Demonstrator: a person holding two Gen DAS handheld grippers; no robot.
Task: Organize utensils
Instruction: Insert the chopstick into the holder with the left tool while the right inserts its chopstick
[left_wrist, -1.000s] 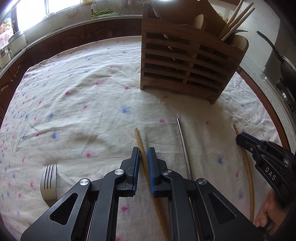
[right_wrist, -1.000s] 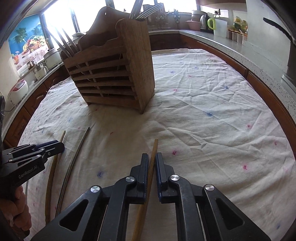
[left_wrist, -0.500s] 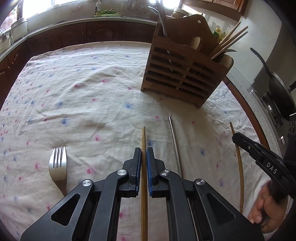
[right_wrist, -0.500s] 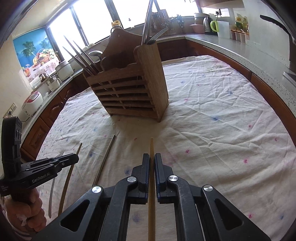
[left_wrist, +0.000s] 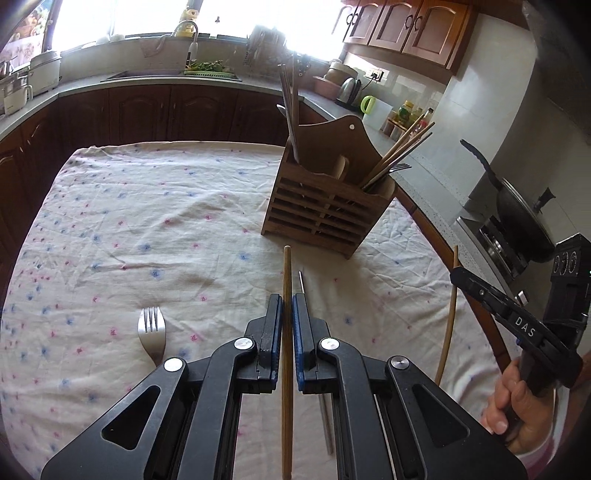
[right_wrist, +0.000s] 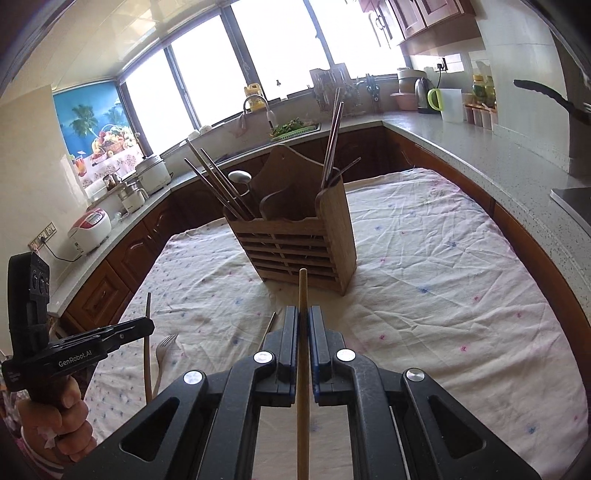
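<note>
From the left wrist camera, the left gripper (left_wrist: 287, 314) is closed tight on a wooden chopstick (left_wrist: 286, 280). The stick runs straight along the two fingers, and its far tip points away toward the wooden holder (left_wrist: 321, 218) on the table. It is up off the flowered cloth (left_wrist: 147, 221). Under the gripper a metal chopstick (left_wrist: 302, 282) lies flat on the cloth, pointing nearly the same way. A fork (left_wrist: 151, 330) lies on the cloth to the left, with its prongs pointing away. On the right, a hand (left_wrist: 517, 398) holds the right gripper (left_wrist: 456, 275), which pinches a second wooden chopstick (left_wrist: 448, 317) that stands almost straight up and down. The holder has slats on its front. Chopsticks lean out of its right side, and tall metal ones stick up at its left. From the right wrist camera, the right gripper (right_wrist: 303, 325) is closed tight on its wooden chopstick (right_wrist: 303, 295), and the tip points at the holder (right_wrist: 299, 243) too. The gripper tips down toward the table. In this view the holder has dark chopsticks and a spoon at its left end and long metal ones at its right end. At the left, a hand (right_wrist: 55, 421) holds the left gripper (right_wrist: 149, 325), with its stick (right_wrist: 147, 358) standing nearly upright. The fork (right_wrist: 164, 350) and the metal chopstick (right_wrist: 269, 325) lie on the cloth (right_wrist: 443, 288) near it.
</note>
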